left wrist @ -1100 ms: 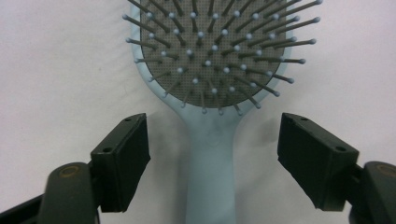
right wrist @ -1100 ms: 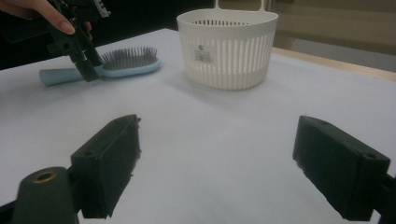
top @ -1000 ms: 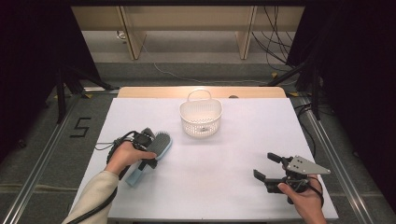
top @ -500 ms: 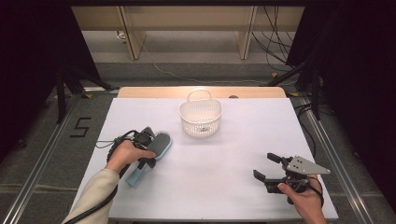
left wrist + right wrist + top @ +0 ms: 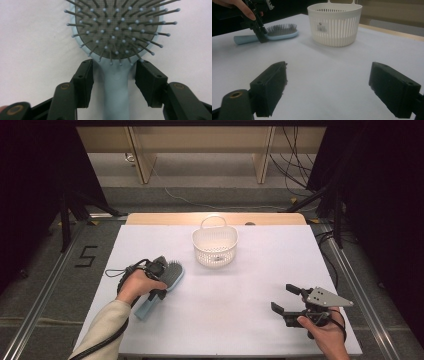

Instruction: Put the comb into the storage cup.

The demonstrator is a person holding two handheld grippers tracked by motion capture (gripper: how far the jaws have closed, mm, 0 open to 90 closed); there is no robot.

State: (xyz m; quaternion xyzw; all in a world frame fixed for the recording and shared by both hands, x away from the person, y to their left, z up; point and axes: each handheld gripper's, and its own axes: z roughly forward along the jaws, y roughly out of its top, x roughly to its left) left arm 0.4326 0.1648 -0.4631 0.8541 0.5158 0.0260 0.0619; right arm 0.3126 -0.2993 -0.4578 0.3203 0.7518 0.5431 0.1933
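Fingers (image 5: 83, 83) of the left gripper (image 5: 113, 82) have just been closing astride the hairbrush (image 5: 116, 82) handle, seemingly short of contact, so lifting it into the basket (image 5: 215, 247) beyond remains, the right gripper (image 5: 291, 298) agape.

Hairbrush (image 5: 268, 34) flat on table — basket (image 5: 334, 23) beside.

hairbrush: 1 (image 5: 165, 282), light blue, near the desk's left edge | basket: 1 (image 5: 215, 245), white, slotted, with a handle, near the middle of the desk's far edge | hand-held gripper: 2, left (image 5: 159, 270) and right (image 5: 287, 299) | desk: 1 (image 5: 240, 320), white top
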